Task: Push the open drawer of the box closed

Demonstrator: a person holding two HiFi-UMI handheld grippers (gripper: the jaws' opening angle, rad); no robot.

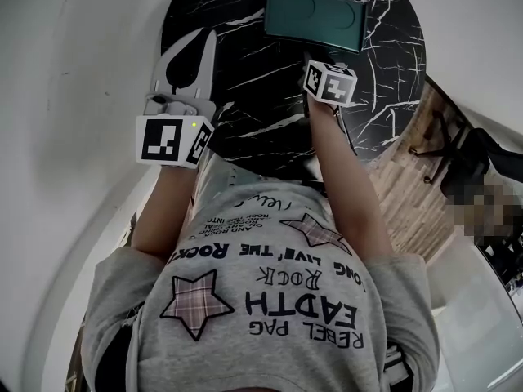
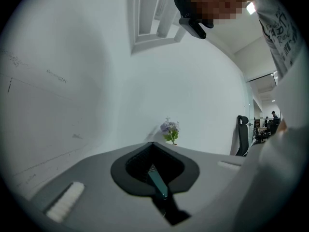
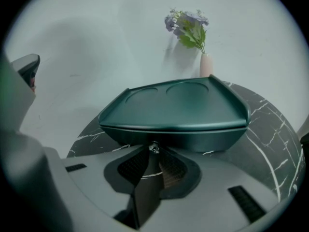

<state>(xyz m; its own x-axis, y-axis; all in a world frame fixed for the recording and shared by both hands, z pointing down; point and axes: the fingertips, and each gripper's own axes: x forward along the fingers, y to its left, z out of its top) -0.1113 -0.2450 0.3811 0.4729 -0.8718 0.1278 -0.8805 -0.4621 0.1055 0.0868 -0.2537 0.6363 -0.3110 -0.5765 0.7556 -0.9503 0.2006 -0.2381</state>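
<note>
One knob (image 3: 154,147), seemingly pinched, right tongs (image 3: 154,152) narrow

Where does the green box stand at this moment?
In the head view the green box stands at the far side of the round table, just beyond the right gripper, which is at its knob.

Bright, soft, even light. A lamp (image 2: 250,7) glares high above the left gripper (image 2: 153,143), to its right. Both grippers' own bodies blur up close. Wide-angle bending and black corners frame every view. A glint marks the knob (image 3: 153,147) at the tips of the right gripper (image 3: 155,151).
</note>
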